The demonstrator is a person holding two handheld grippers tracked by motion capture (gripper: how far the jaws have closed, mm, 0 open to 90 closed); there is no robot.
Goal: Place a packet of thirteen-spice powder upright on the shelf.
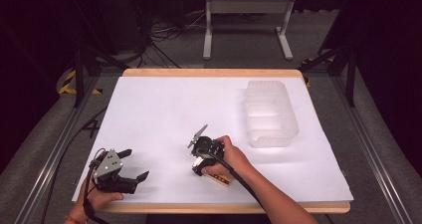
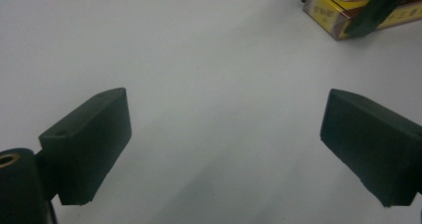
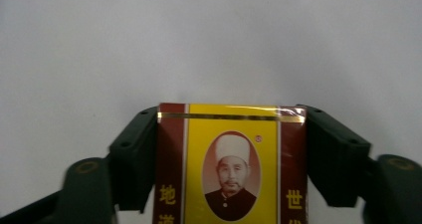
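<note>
A small yellow and maroon box with a portrait and gold characters lies flat on the white sheet near the table's front edge. My right gripper is shut on it, one black pad pressed on each long side. In the high view the right gripper points down at the box under the person's hand. My left gripper rests at the front left, open, with only bare white sheet between its jaws. The left gripper view catches the box at its top right, with a black finger of the right gripper against it.
A clear ribbed plastic bin stands at the right rear of the white sheet, which covers a wooden table. Beyond the table are a grey metal stand and cables on the floor.
</note>
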